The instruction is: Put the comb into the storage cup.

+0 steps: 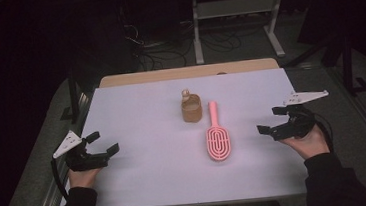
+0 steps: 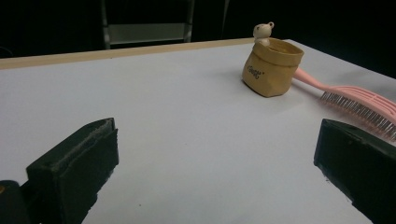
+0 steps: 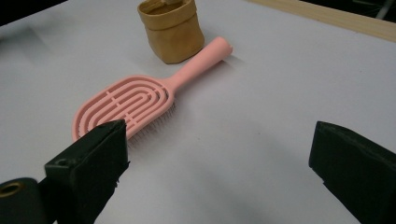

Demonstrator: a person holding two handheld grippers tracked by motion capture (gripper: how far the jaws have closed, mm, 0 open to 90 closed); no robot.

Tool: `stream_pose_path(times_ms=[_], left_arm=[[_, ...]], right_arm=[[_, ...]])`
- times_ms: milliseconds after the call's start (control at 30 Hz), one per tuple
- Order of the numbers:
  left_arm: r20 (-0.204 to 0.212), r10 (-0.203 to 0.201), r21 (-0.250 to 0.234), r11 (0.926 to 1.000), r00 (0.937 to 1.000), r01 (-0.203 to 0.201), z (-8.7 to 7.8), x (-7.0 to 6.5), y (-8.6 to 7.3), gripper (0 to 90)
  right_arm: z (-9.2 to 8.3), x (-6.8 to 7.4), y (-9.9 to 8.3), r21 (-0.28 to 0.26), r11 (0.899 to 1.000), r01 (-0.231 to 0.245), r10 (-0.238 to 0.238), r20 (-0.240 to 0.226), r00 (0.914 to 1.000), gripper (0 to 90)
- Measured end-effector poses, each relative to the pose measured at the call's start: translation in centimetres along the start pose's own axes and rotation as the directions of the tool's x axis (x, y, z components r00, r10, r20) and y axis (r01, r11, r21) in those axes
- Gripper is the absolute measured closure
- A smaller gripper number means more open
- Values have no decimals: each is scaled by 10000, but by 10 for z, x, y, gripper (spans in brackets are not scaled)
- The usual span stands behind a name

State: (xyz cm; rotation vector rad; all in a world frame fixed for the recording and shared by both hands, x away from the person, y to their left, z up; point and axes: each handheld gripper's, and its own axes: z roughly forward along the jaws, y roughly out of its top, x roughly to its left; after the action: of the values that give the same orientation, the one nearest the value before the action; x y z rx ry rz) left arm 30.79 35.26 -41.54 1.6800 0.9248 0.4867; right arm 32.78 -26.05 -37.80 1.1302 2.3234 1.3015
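Note:
A pink vented hairbrush (image 1: 217,137) (image 2: 362,102) (image 3: 135,100) lies bristles down near the table's middle, handle pointing away from me. Just beyond its handle stands a small tan paper-like pouch (image 1: 191,108) (image 2: 272,66) (image 3: 172,29), open at the top, with a tiny cream bear figure (image 1: 186,94) (image 2: 263,31) at its rim. My left gripper (image 1: 100,143) (image 2: 219,168) rests open at the table's left edge, empty. At the right, my right gripper (image 1: 272,121) (image 3: 219,170) is open and empty, facing the brush from its right side.
The white table (image 1: 149,136) has a wooden strip (image 1: 188,73) along its far edge. Beyond it are metal stand legs (image 1: 198,36) and loose cables (image 1: 166,54) on a dark floor.

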Motion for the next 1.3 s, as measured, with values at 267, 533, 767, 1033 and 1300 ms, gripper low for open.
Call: stream_pose_path(times_ms=[267, 533, 767, 1033, 1300], left_arm=[[65, 33, 43, 10000, 10000, -33, 3, 0, 1, 0], [126, 40, 5, 10000, 9999, -40, 7, -1, 2, 0], [195, 93, 32, 10000, 9998, -94, 10, -1, 3, 0], [262, 115, 27, 9999, 9996, -116, 13, -2, 4, 0], [266, 114, -9, 9999, 9996, -114, 12, -1, 4, 0]], right_arm=[[9, -2, 8, 228, 9997, -58, 63, -249, 9997, 81], [16, -5, 16, 292, 9995, -147, 159, -417, 9990, 171], [18, -7, 18, 305, 9994, -188, 205, -555, 9982, 284], [27, -1, 39, 957, 9947, 363, -300, -670, 9973, 514], [42, 0, 63, 1276, 9897, 653, -543, -879, 9946, 698]])
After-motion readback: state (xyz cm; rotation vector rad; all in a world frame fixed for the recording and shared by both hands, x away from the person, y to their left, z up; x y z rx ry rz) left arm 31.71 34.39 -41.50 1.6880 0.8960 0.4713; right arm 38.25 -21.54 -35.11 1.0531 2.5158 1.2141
